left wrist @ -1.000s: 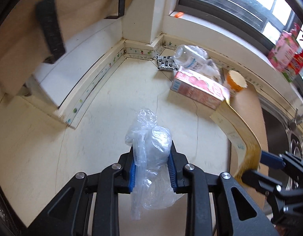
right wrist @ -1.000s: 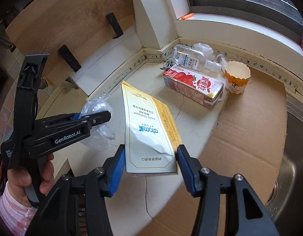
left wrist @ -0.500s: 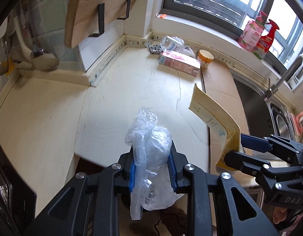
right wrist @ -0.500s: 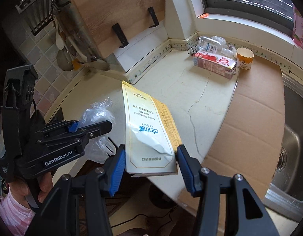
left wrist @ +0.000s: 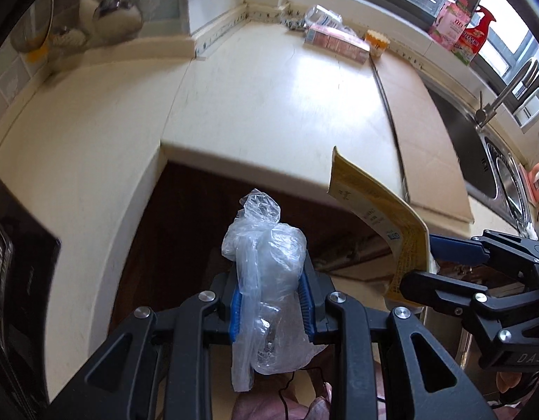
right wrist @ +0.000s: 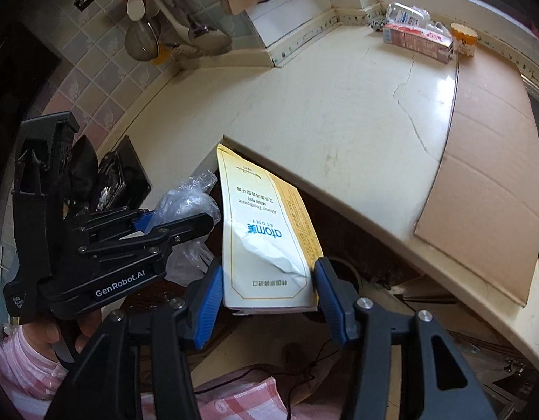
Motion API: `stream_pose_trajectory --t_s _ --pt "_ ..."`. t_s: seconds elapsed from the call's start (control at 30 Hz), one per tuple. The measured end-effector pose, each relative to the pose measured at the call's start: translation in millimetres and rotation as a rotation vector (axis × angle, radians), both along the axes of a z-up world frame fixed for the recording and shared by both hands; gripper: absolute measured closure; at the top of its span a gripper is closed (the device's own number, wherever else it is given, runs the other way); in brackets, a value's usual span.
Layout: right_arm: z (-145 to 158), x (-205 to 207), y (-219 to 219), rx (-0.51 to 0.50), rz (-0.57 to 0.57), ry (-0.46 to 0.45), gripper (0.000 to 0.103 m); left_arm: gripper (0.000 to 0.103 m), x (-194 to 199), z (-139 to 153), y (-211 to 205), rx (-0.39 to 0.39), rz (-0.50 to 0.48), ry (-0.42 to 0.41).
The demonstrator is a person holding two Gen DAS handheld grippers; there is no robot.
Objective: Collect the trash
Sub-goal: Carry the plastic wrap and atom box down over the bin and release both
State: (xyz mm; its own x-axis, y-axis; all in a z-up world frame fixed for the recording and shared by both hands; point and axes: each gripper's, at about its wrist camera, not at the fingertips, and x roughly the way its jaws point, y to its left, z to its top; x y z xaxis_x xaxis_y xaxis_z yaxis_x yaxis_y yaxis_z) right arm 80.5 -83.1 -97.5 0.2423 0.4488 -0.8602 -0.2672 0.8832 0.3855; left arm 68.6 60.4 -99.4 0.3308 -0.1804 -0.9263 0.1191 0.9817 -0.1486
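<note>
My left gripper (left wrist: 271,301) is shut on a crumpled clear plastic bag (left wrist: 267,266), held off the counter's front edge over the dark space below. It also shows in the right wrist view (right wrist: 171,224) with the bag (right wrist: 185,199). My right gripper (right wrist: 267,297) is shut on a flat yellow-and-white toothpaste box (right wrist: 265,234), seen from the side in the left wrist view (left wrist: 381,210). More trash lies in the far counter corner: a pink strawberry carton (right wrist: 418,40), a clear plastic bottle (right wrist: 404,15) and a paper cup (right wrist: 463,38).
The cream countertop (right wrist: 339,105) has a cardboard sheet (right wrist: 490,161) on its right part. A sink (left wrist: 497,171) with a tap lies further right. Utensils (right wrist: 146,28) hang on the tiled wall at left. A dark stove (left wrist: 10,262) is at left.
Both grippers have pulled back from the counter and dropped past its front edge, each keeping its hold. The counter trash now looks farther away.
</note>
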Motion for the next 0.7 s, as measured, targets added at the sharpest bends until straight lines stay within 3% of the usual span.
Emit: stream_pose_trajectory --t_s 0.27,0.7 --pt "-83 -16 19 -0.054 -0.007 0.099 0.051 0.077 -23 -82 10 0.021 0.004 0.080" --pt "-277 -13 21 -0.096 -0.057 0.257 0.051 0.071 -13 -269 18 -0.011 0.019 0.245"
